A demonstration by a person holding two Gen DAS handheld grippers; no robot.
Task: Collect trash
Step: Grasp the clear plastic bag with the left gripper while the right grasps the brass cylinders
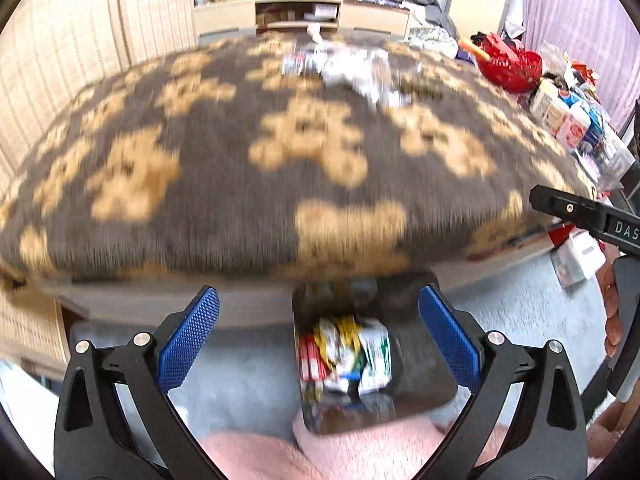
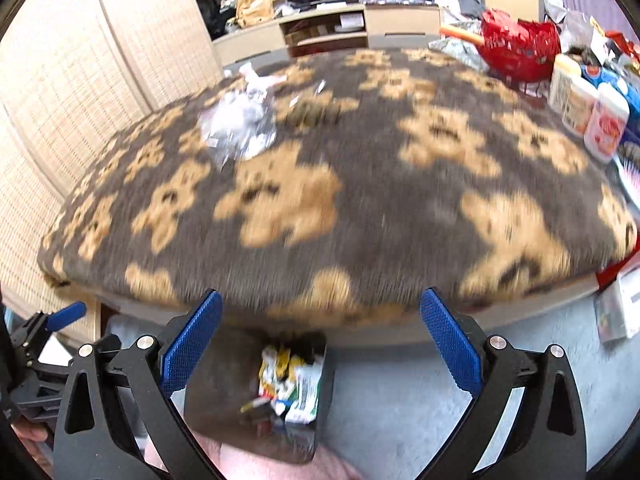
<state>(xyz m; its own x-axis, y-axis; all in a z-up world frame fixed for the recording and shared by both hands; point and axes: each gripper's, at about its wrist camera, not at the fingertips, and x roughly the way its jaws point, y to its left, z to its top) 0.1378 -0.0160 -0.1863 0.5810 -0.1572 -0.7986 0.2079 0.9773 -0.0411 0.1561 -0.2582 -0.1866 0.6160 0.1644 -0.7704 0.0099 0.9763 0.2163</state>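
Observation:
A dark trash bin (image 1: pixel 420 364) stands on the floor below the table edge, with several coloured wrappers (image 1: pixel 348 356) inside; it also shows in the right wrist view (image 2: pixel 224 384). My left gripper (image 1: pixel 319 334) is open and empty just above the bin. My right gripper (image 2: pixel 321 336) is open and empty, over the table edge and the bin. Crumpled clear plastic trash (image 1: pixel 356 68) lies on the far part of the bear-patterned blanket (image 1: pixel 224 168); it shows in the right wrist view (image 2: pixel 240 124) at the far left. Both views are blurred.
A red basket (image 2: pixel 516 54) and several bottles and tubs (image 2: pixel 592 116) stand along the table's right side. A beige sofa (image 2: pixel 80 92) is on the left, a TV stand (image 1: pixel 304 12) behind. Boxes (image 1: pixel 576 256) lie on the grey carpet at right.

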